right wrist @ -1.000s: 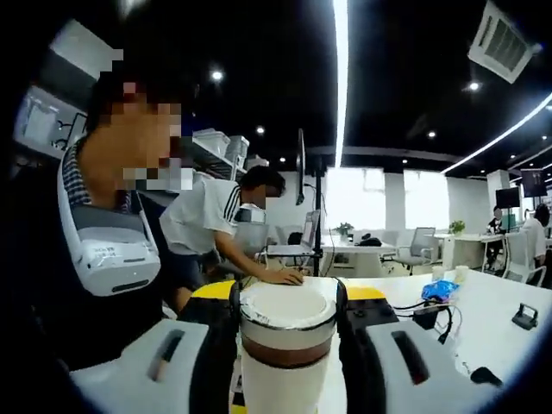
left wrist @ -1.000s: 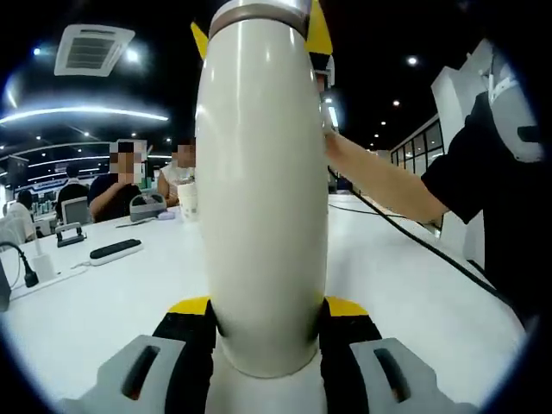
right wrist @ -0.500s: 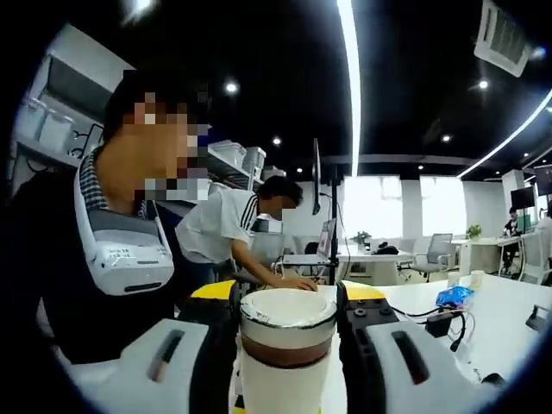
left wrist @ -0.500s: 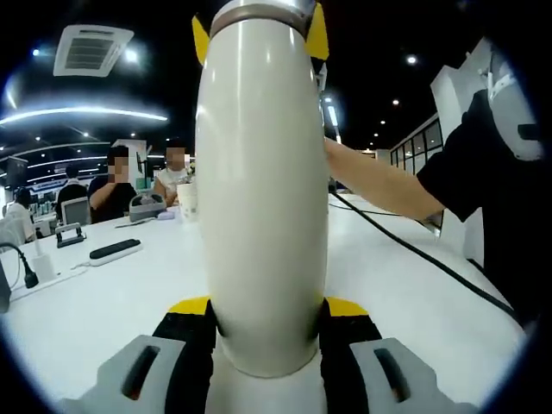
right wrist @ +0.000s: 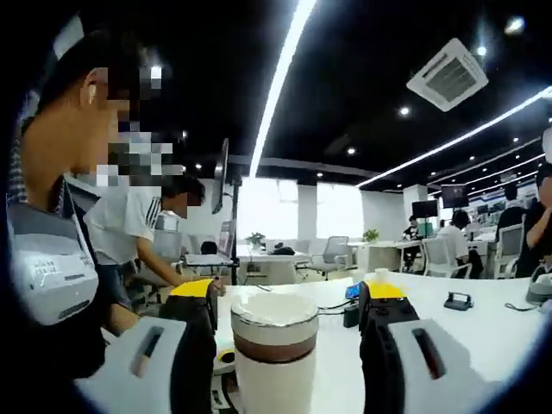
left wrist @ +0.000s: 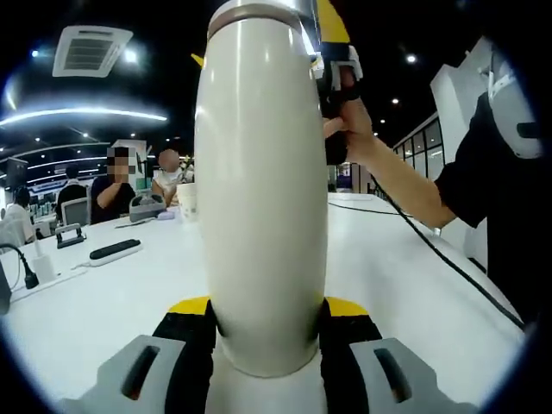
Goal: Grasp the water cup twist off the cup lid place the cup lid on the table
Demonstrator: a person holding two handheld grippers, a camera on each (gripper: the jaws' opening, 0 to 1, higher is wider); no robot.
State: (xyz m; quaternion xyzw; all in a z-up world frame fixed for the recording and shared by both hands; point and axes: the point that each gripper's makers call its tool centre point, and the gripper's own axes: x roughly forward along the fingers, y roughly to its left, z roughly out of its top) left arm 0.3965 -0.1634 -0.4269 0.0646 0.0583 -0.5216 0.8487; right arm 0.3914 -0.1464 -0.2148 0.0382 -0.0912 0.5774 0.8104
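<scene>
Left fingers (left wrist: 263, 321) clamp cup (left wrist: 263, 181) above white table (left wrist: 103, 302).

You see both views bright and sharp; ceiling light strips (right wrist: 285, 60) glare overhead, straight lines bow near the edges, and the white counter (left wrist: 103, 302) reflects softly.

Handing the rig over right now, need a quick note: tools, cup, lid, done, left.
Left tool: shut on the water cup, holding it upright above the table.
Right tool: open, jaws either side of the cup lid with gaps showing.
Done: cup grasped. The lid is still on; can't tell if it is loosened.
Left: close on the lid, twist it off, set it on the table.
</scene>
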